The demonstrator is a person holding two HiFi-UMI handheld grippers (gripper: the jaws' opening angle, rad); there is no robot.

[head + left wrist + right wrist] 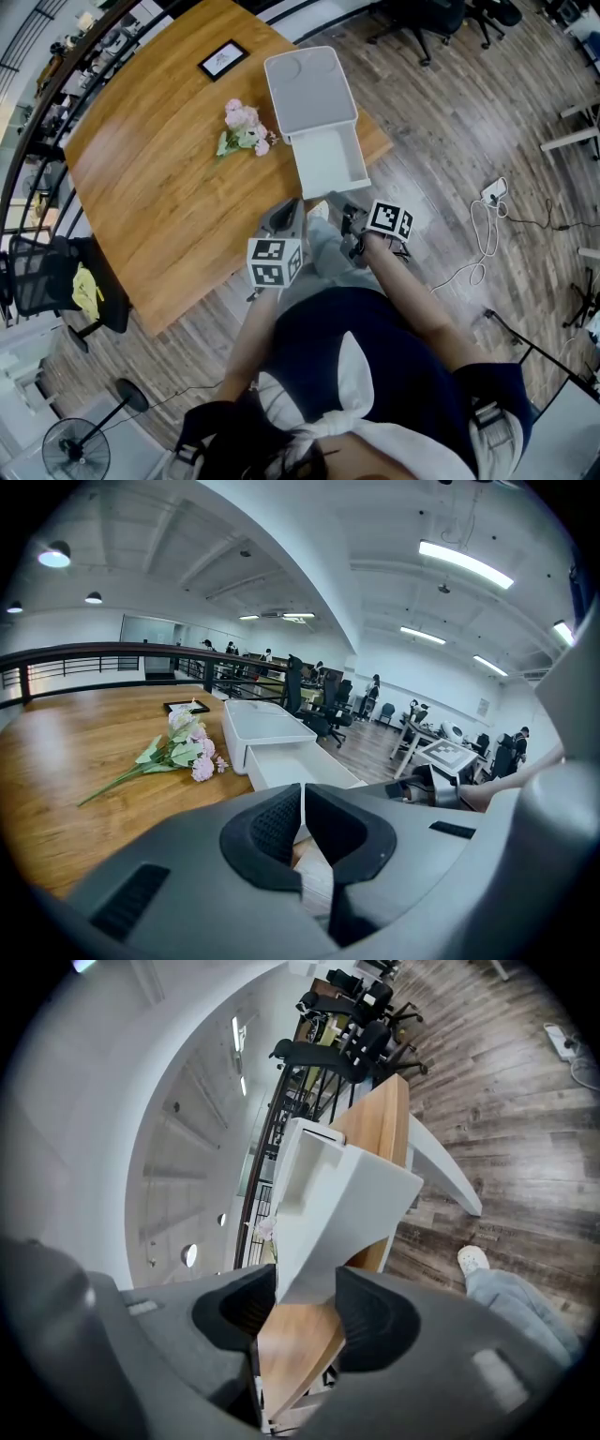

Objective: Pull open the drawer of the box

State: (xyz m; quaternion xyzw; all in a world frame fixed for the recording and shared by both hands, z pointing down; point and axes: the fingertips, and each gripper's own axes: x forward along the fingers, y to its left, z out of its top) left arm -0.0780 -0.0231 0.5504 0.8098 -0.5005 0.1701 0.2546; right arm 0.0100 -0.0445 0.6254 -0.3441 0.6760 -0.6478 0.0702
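Note:
A white box [309, 89] stands on the wooden table [159, 187] near its right edge. Its drawer [328, 159] is pulled out toward me and shows nothing inside. My right gripper [335, 200] is at the drawer's front. In the right gripper view its jaws [305, 1307] stand apart, with the white drawer front [337, 1204] reaching down between them. The left gripper [293, 208] hovers just left of the drawer front over the table edge. Its pads [302, 827] are together with nothing between them, and the drawer [300, 766] and box [262, 726] lie ahead.
Pink flowers [246, 128] lie left of the box and a black picture frame [222, 59] sits farther back. Off the table there is a black chair [56, 281], a fan [80, 450], and a power strip with cables [492, 192] on the wood floor.

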